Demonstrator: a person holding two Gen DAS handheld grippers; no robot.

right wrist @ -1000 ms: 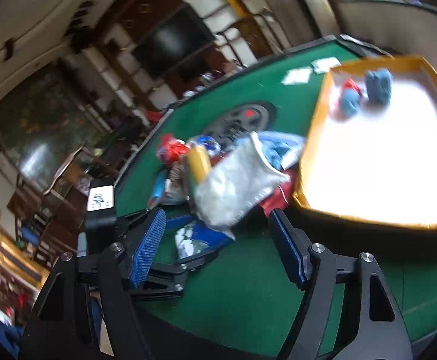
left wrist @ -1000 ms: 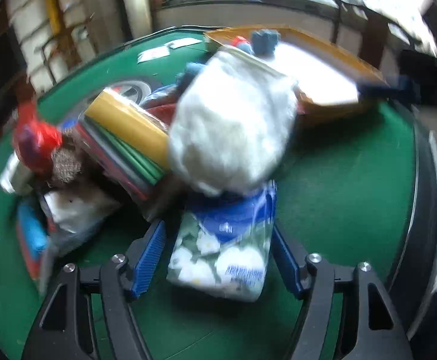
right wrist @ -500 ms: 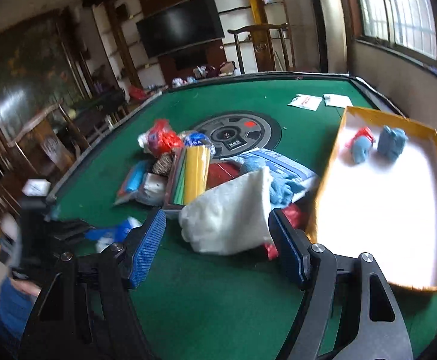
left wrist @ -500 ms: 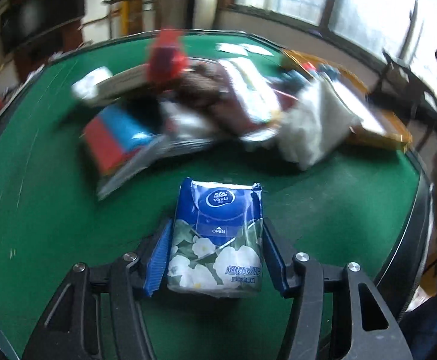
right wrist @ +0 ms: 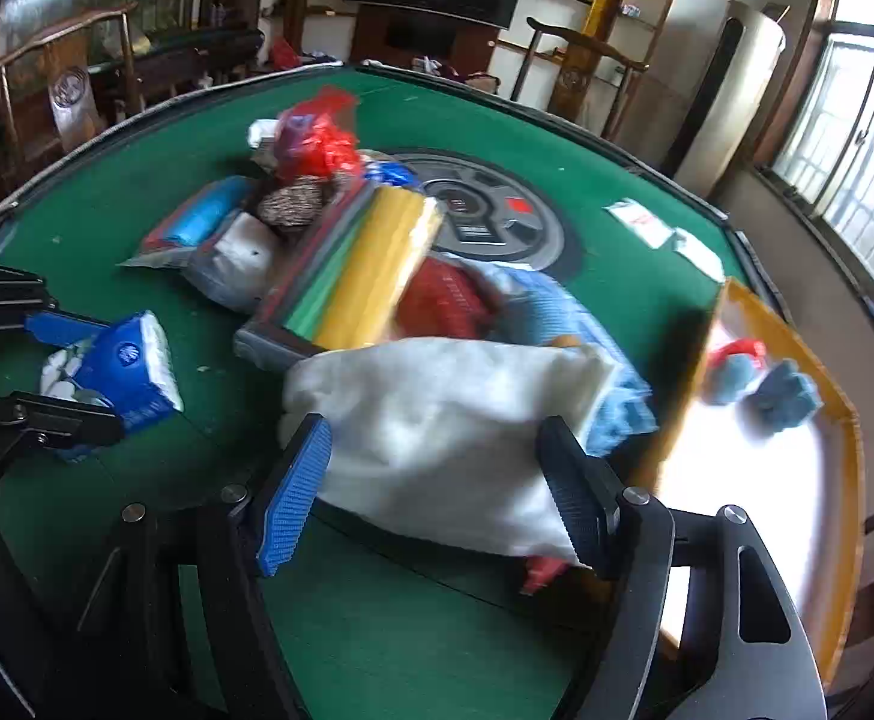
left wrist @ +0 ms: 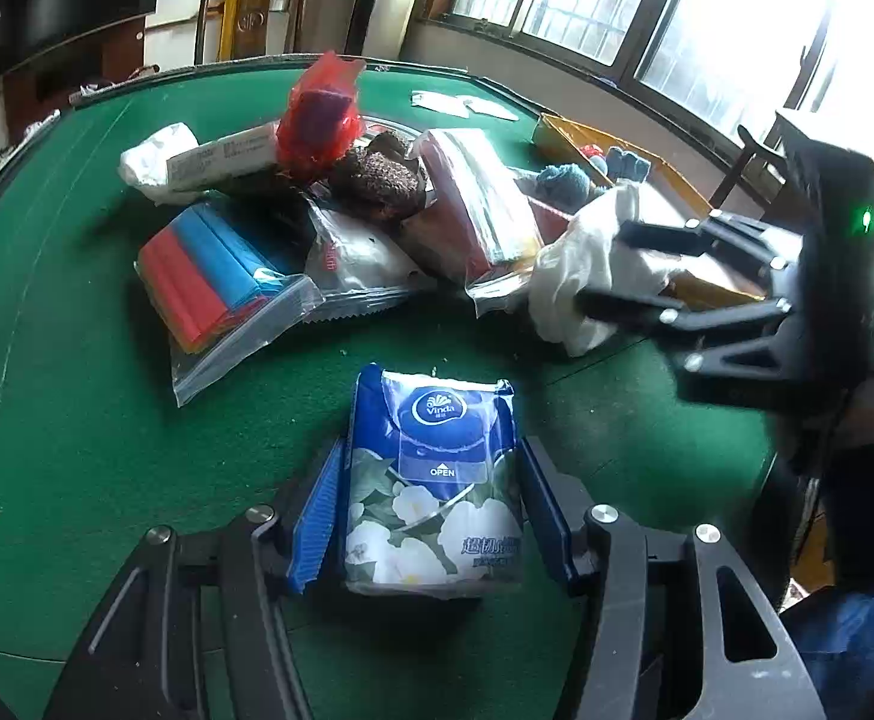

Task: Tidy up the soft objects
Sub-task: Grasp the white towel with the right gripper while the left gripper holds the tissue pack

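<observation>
My left gripper (left wrist: 431,456) is shut on a blue tissue pack (left wrist: 437,480) with white flowers, its blue pads pressing both sides just above the green table (left wrist: 77,420). In the right wrist view the tissue pack (right wrist: 131,372) and left gripper (right wrist: 77,372) are at the far left. A white soft bag (right wrist: 449,420) lies at the near end of the pile. My right gripper (right wrist: 434,429) straddles it, jaws closing slightly, without a clear squeeze. The left wrist view shows the right gripper (left wrist: 602,267) on either side of the white bag (left wrist: 575,264).
A yellow-rimmed tray (right wrist: 851,480) at the right holds blue soft items (right wrist: 788,393). The pile includes a yellow and green roll pack (right wrist: 371,276), a red bag (right wrist: 317,138), a blue towel (right wrist: 557,312), a zip bag of red and blue cloths (left wrist: 209,276) and a brown scrubber (left wrist: 377,180).
The left gripper closed on the tissue pack and drew it out of the pile toward the near edge. The right gripper rolled level and moved in until the white bag sat between its fingers.
</observation>
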